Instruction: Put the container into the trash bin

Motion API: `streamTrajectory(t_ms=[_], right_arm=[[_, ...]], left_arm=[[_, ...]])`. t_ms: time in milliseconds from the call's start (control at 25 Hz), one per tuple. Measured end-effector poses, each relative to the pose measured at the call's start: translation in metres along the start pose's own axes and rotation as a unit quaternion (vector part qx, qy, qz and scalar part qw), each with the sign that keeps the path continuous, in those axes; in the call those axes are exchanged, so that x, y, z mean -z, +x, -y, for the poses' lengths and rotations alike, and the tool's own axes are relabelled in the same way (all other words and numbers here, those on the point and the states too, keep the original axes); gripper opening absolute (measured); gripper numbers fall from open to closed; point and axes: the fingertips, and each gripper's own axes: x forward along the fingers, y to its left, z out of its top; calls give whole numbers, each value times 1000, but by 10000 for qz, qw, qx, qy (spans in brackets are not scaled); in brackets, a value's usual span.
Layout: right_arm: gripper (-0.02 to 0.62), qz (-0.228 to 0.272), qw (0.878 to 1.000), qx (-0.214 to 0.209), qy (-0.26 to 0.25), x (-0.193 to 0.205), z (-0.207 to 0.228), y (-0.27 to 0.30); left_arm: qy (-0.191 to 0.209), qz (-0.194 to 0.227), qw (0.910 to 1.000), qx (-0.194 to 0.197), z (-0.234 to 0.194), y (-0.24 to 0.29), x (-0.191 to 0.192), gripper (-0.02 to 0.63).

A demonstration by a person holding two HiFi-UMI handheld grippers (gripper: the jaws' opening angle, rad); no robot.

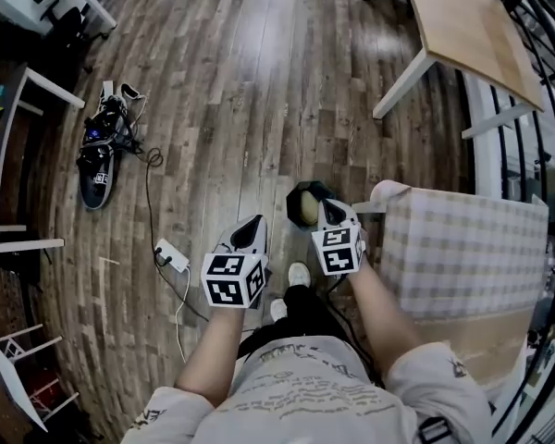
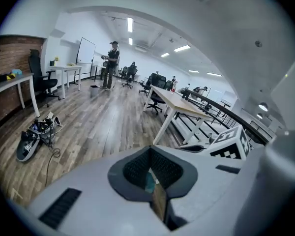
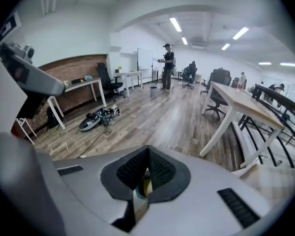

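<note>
Left gripper (image 1: 252,223), right gripper (image 1: 331,208) — your jaws clenched, empty.
Container (image 1: 308,210) in trash bin (image 1: 293,196), just beside the right jaws.

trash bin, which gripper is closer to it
Right. The right gripper overlaps the trash bin's right rim in the head view; the left gripper sits apart, to its lower left.

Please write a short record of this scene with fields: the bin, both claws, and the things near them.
trash bin: black, on the wooden floor, pale container inside
left claw: shut, nothing held
right claw: shut, nothing held, at the bin's right rim
table: checked cloth, right of bin
power strip: on floor, left of the claws
</note>
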Motion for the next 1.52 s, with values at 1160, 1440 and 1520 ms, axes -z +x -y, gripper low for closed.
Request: streamTrajectory(t_ms=[1160, 1440, 1520], right_arm=[[2, 3394, 9391, 413, 350, -186, -31, -299], [2, 3393, 9385, 477, 428, -183, -28, -305], [2, 3397, 9384, 473, 416, -184, -29, -305]], left_arm=[[1152, 2187, 9663, 714, 131, -163, -132, 6], [1234, 2177, 9655, 726, 136, -171, -130, 6], [1229, 2191, 9653, 713, 137, -172, -130, 6]])
